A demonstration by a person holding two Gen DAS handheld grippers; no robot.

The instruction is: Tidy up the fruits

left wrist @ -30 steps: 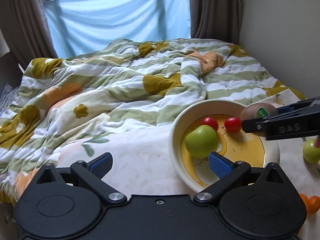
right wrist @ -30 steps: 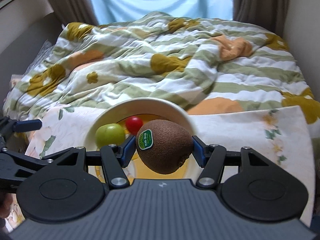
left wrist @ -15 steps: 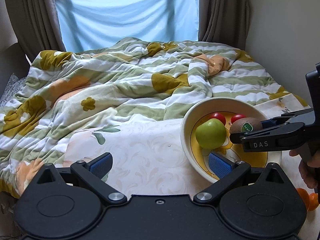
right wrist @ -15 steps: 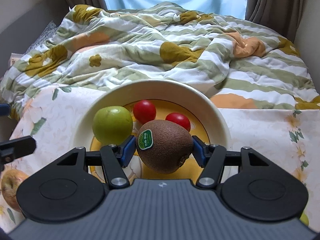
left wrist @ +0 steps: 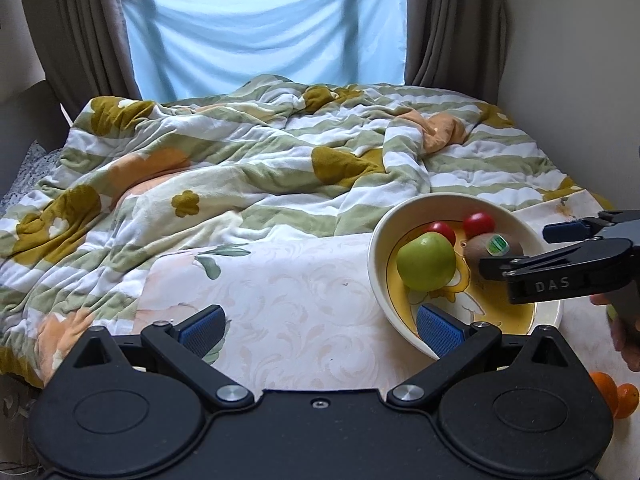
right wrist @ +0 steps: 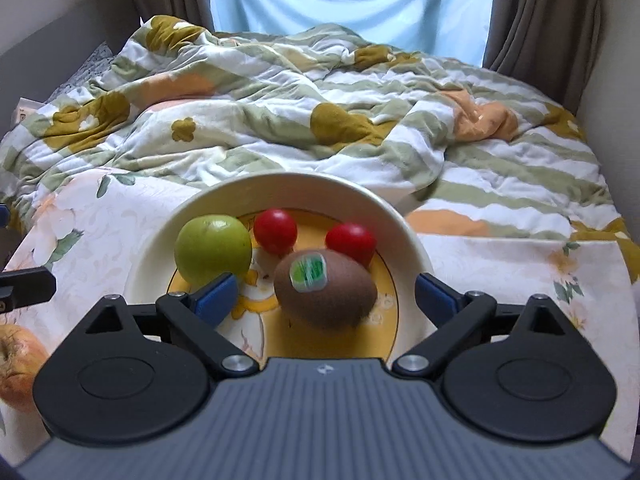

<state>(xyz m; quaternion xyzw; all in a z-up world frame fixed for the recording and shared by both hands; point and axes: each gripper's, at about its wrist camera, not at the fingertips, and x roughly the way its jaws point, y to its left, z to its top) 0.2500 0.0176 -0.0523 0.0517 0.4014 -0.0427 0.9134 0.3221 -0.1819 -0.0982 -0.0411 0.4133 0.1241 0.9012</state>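
Fruits sit together in a cream bowl (left wrist: 378, 272) with a yellow inside, seen from the left wrist at the right of a floral cloth (left wrist: 288, 292): a green apple (left wrist: 426, 266), two red tomatoes (left wrist: 479, 224) behind it, and a brown kiwi (left wrist: 486, 249) with a green sticker beside the apple. The left claw (left wrist: 320, 326) hangs over the cloth with its blue pads wide apart and nothing between them; its right pad overlaps the bowl's near rim. The right claw (left wrist: 520, 250) reaches in from the right above the bowl, its two fingers spread. Two small oranges (left wrist: 614, 394) lie at the lower right corner. A striped, flowered blanket (left wrist: 248, 168) covers the bed behind.

From the right wrist, the right claw (right wrist: 326, 298) stands apart, both pads clear of the kiwi (right wrist: 326, 294), which rests on the bowl's (right wrist: 280, 186) yellow floor just in front of one tomato (right wrist: 351, 241). The apple (right wrist: 213, 249) lies at the left, close behind the left pad. A worn, yellowish fruit (right wrist: 18, 364) lies on the cloth at the left edge.
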